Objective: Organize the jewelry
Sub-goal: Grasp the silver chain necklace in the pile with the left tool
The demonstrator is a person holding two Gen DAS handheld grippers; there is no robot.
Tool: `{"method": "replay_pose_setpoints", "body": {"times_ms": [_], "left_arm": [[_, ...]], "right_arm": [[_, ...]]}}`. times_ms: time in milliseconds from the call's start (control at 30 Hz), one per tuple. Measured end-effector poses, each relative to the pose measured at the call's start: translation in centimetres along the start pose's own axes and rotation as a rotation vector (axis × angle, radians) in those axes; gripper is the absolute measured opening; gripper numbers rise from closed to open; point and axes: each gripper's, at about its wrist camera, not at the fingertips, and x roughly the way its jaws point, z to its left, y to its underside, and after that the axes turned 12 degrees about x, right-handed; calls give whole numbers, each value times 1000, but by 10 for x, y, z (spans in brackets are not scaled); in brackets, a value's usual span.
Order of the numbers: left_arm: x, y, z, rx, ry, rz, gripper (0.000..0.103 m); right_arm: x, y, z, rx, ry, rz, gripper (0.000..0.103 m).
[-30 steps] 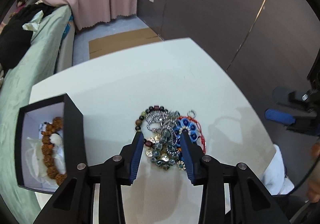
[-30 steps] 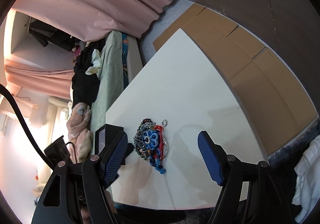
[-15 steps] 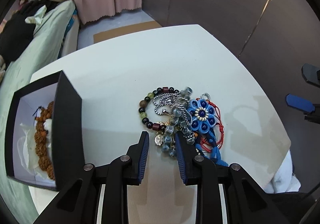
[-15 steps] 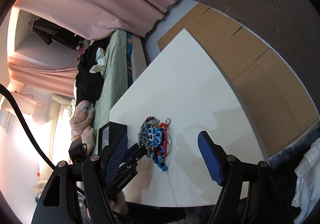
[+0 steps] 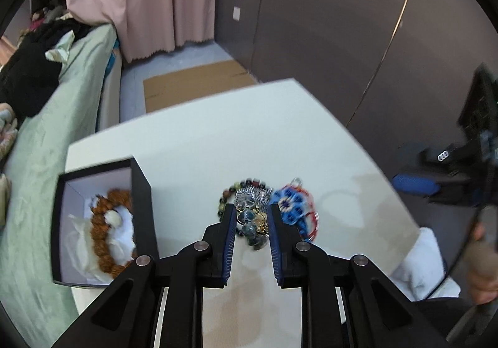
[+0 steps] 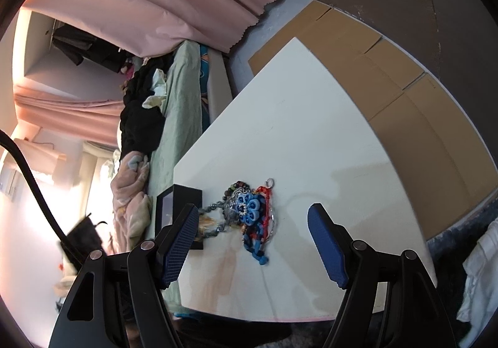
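Grey-blue beads: a strand of glassy grey-blue beads [image 5: 249,220] was seen pinched between the fingers of the left gripper [image 5: 250,223], whose fingers had just been closing onto it.
Left fingers: drawn close together on the bead strand, which was seen in the right wrist view stretched out from the pile towards the box.
Right fingers: those of the right gripper [image 6: 253,231] were held wide apart over the desk, with nothing between them.
Jewelry pile: the tangled heap [image 6: 249,208] lay on the white desk [image 5: 218,145], with a blue flower piece [image 5: 291,203], red cords [image 6: 264,192] and a dark bead bracelet [image 5: 246,184] knotted together.
Box: a black box [image 5: 141,192] stood open just left of the pile, with a brown bead bracelet [image 5: 102,242] already laid on white padding inside.
Step judged: one strand was likely being drawn free for carrying to the box.
Risk, snagging: the strand appeared interlaced with a silver chain [image 5: 252,192] and the cords, so the whole pile could be dragged along by a continued pull.
Risk, slipping: round glossy beads could be squeezed out of a narrow pinch, and the strand dropped short of the box.
Risk, breakage: a thin thread could be snapped by a hard tug against the tangle.
Blur: fine links between pieces could not be told apart.
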Motion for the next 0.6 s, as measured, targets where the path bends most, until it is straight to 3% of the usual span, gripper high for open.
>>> {"method": "replay_pose_setpoints", "body": {"times_ms": [200, 600], "left_arm": [[-13, -5, 7, -22, 18, -13, 21], [-35, -6, 30, -141, 139, -6, 21]], "right_arm": [[5, 2, 2, 1, -2, 12, 73], [8, 4, 3, 0, -5, 24, 73]]}}
